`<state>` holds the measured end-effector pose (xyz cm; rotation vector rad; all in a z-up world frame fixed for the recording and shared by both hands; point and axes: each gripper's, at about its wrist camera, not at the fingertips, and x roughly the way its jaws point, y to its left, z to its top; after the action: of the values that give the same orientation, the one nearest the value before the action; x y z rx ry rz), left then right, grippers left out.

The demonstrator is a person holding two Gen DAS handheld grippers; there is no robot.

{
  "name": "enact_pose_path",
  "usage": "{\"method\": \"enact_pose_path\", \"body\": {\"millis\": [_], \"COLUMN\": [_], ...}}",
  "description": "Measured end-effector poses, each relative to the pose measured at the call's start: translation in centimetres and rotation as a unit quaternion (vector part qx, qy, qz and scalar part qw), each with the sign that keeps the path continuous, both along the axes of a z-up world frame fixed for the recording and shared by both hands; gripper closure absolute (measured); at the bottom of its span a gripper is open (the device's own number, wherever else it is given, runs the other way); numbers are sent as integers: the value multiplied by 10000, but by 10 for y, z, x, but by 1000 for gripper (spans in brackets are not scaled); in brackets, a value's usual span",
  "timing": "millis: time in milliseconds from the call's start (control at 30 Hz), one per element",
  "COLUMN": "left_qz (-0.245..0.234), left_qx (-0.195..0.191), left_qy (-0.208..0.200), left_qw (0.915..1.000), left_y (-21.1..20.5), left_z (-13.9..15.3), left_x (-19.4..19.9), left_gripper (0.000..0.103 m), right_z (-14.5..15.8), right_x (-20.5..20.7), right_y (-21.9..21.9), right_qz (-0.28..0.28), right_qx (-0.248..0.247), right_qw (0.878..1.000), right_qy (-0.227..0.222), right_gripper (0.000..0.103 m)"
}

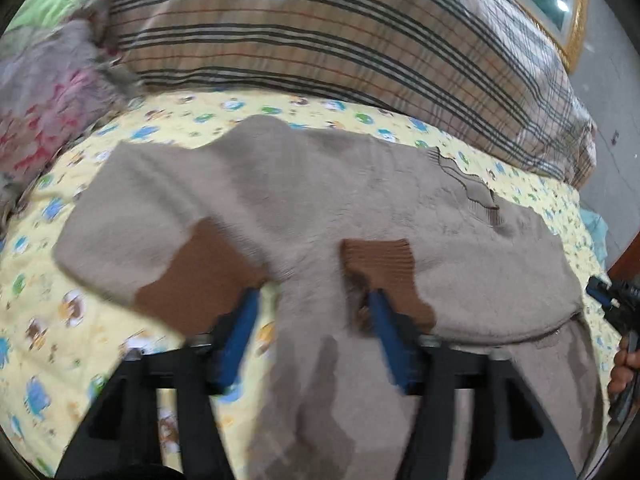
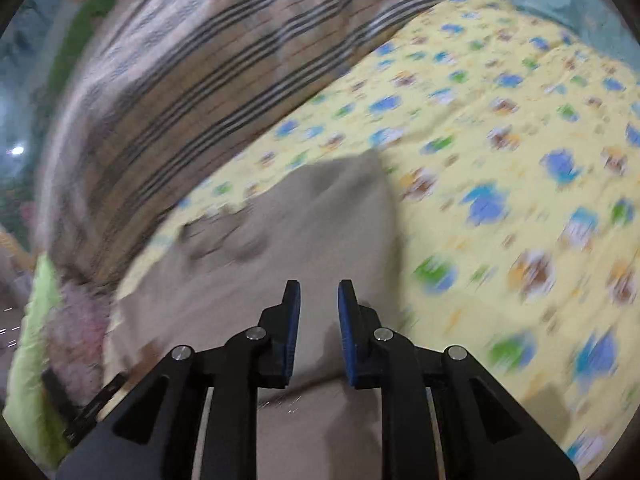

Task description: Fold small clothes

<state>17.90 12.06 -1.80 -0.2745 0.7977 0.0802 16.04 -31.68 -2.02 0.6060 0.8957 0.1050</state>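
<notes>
A beige fuzzy sweater with a brown collar trim lies flat on the yellow cartoon-print bedsheet. Both sleeves are folded in over the body, and their brown cuffs point toward me. My left gripper hovers open and wide just over the cuffs, with one blue finger beside each cuff and no pad pressing on cloth. The right wrist view is blurred. There my right gripper stands over the sweater with a narrow gap between its jaws and nothing in them. It also shows at the right edge as the right gripper, held by a hand.
A big plaid striped blanket is bunched along the far side of the bed. Floral cloth and green cloth sit at the far left. A framed picture is at the top right. Teal cloth lies past the sheet's far corner.
</notes>
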Motion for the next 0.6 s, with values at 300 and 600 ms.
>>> {"method": "enact_pose_path", "body": {"millis": [300, 600], "left_qz": [118, 294], "left_qx": [786, 872], "left_qy": [371, 954], "left_qw": [9961, 9912], "left_y": [35, 61], "left_z": [-12, -52], "left_x": [-5, 20], "left_gripper": [19, 27], "right_z": [-29, -37], "right_x": [-34, -39], "right_y": [58, 79], "right_qz": [566, 640], "right_qx": [657, 792], "right_qw": [9950, 9923], "right_qy": [494, 702], "right_gripper": [77, 77]}}
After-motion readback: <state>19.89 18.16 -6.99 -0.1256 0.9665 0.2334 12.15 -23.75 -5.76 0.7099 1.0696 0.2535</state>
